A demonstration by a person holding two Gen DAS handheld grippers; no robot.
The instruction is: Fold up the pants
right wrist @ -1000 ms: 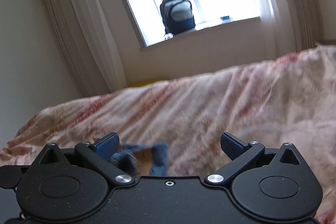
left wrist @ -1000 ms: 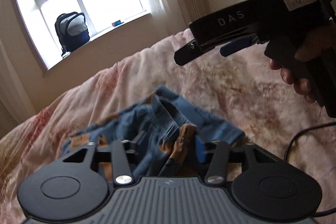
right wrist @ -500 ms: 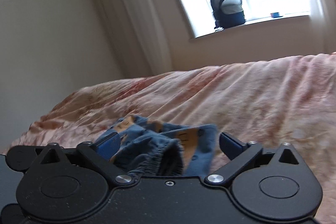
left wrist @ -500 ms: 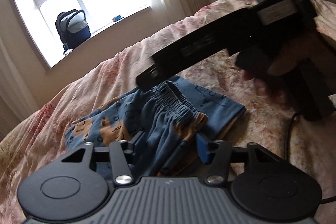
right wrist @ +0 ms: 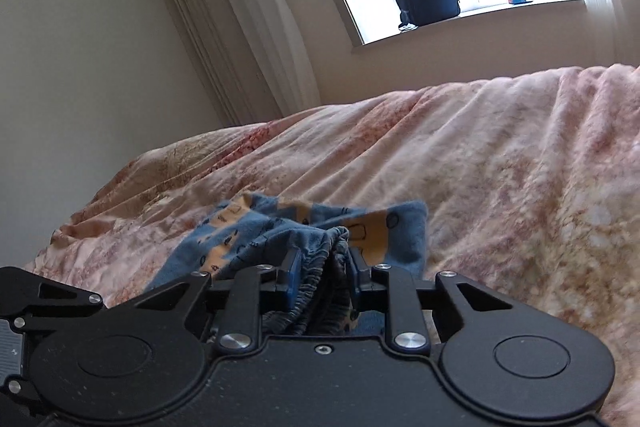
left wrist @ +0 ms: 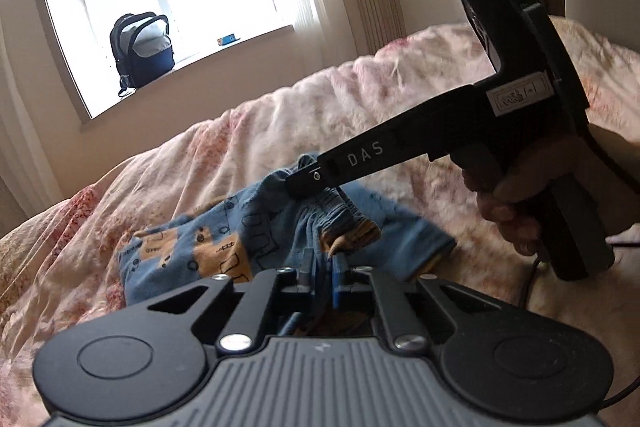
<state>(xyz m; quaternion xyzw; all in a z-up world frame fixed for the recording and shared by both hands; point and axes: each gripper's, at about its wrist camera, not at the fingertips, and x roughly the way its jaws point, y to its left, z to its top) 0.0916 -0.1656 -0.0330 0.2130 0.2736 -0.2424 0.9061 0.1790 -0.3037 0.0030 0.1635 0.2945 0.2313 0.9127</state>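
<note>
Small blue pants (left wrist: 208, 251) with orange patches and dark drawings lie bunched on a pink floral bedspread (left wrist: 248, 147). My left gripper (left wrist: 320, 273) is shut on a fold of the pants near their front edge. My right gripper (right wrist: 325, 277) is shut on the gathered elastic waistband (right wrist: 320, 263). In the left wrist view the right gripper (left wrist: 304, 181) reaches in from the right, held by a hand (left wrist: 516, 195), and pinches the waistband just above and behind my left gripper. The pants (right wrist: 248, 227) spread away to the left beyond both grippers.
The bedspread (right wrist: 500, 163) covers the whole bed. A dark backpack (left wrist: 142, 47) and a small blue box (left wrist: 227, 39) sit on the windowsill. Curtains (right wrist: 248, 11) hang at the left of the window. A black cable (left wrist: 532, 283) trails at the right.
Both grippers were open above the pants. Both have closed on the fabric: the left on a fold, the right on the waistband after swinging down and left.
</note>
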